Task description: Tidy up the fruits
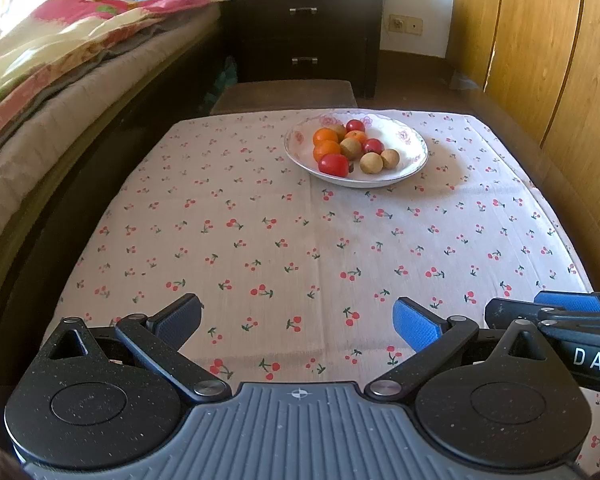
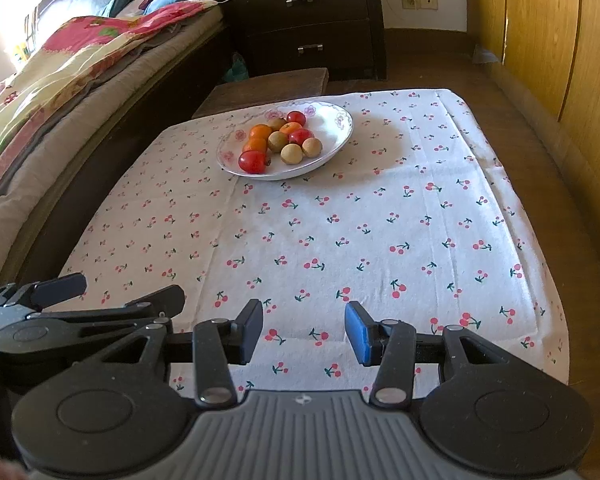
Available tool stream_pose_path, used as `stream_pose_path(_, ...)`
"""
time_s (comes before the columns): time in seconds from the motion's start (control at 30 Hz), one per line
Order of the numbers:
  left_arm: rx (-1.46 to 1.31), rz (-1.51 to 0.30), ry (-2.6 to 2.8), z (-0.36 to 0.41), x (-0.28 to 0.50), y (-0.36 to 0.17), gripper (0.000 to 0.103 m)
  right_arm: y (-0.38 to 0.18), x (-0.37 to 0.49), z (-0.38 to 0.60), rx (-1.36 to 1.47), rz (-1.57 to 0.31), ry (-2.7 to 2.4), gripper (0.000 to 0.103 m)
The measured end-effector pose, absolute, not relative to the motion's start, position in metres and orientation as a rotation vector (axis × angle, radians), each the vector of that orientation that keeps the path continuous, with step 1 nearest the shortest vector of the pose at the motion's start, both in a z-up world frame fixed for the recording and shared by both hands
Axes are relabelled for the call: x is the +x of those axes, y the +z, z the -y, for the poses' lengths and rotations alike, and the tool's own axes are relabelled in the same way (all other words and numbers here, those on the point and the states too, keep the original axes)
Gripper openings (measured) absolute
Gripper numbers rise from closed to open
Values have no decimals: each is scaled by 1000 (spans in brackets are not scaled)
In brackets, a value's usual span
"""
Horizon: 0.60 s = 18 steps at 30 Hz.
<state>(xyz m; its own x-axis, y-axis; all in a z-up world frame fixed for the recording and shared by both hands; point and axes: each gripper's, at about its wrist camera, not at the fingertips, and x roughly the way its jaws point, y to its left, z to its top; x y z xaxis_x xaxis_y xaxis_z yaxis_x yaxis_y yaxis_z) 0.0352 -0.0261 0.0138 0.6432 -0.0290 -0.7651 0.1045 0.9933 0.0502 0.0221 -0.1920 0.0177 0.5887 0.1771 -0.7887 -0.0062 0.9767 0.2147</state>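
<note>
progress: I judge sorting not begun, or all gathered | fruits (image 1: 350, 146) mixed in one plate (image 1: 414, 136) at cloth's (image 1: 260, 220) far end | left gripper (image 1: 298, 322) spread, empty | right gripper (image 2: 304, 330) spread, empty, both well short of plate

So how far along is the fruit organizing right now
Every fruit in view sits mixed in the plate: oranges, red fruits and brown fruits. Nothing is in hand: the left tool and right tool are open and empty, short of the plate. All sorting appears to remain.
</note>
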Motion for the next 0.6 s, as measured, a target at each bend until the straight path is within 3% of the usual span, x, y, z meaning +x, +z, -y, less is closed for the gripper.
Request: stream_pose_path(0.6, 100, -867, -73, 26, 33, 12, 103, 16, 22, 191, 194, -946, 109, 46)
